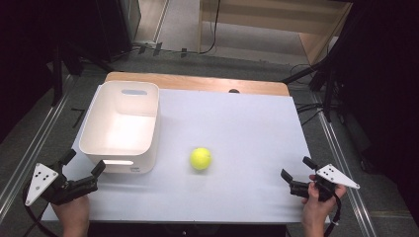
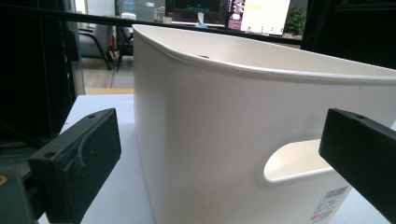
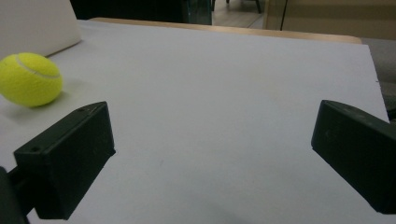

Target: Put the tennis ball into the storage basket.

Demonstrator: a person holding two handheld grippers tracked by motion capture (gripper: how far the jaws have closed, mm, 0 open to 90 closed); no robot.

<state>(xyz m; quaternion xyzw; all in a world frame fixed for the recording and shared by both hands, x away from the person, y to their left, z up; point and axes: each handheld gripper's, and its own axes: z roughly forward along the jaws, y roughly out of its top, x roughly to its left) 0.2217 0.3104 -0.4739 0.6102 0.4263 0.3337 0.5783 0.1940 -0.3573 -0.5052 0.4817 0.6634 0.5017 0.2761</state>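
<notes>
A yellow tennis ball (image 1: 201, 158) lies on the white table sheet (image 1: 237, 128), just right of a white plastic bin (image 1: 121, 126) with handle slots. My left gripper (image 1: 83, 163) is open at the near left corner, jaws aimed at the bin's near wall (image 2: 224, 140), not touching it. At the near right, my right gripper (image 1: 298, 168) is open over bare sheet, nothing between its jaws. In the right gripper view the ball (image 3: 30, 78) sits far off to the left, beyond the left jaw.
The bin (image 2: 243, 60) is empty inside. A wooden table edge (image 1: 197, 81) shows past the sheet. Dark stands and cables (image 1: 321, 84) flank the table on both sides. Bare sheet (image 3: 224, 93) stretches between the ball and my right gripper.
</notes>
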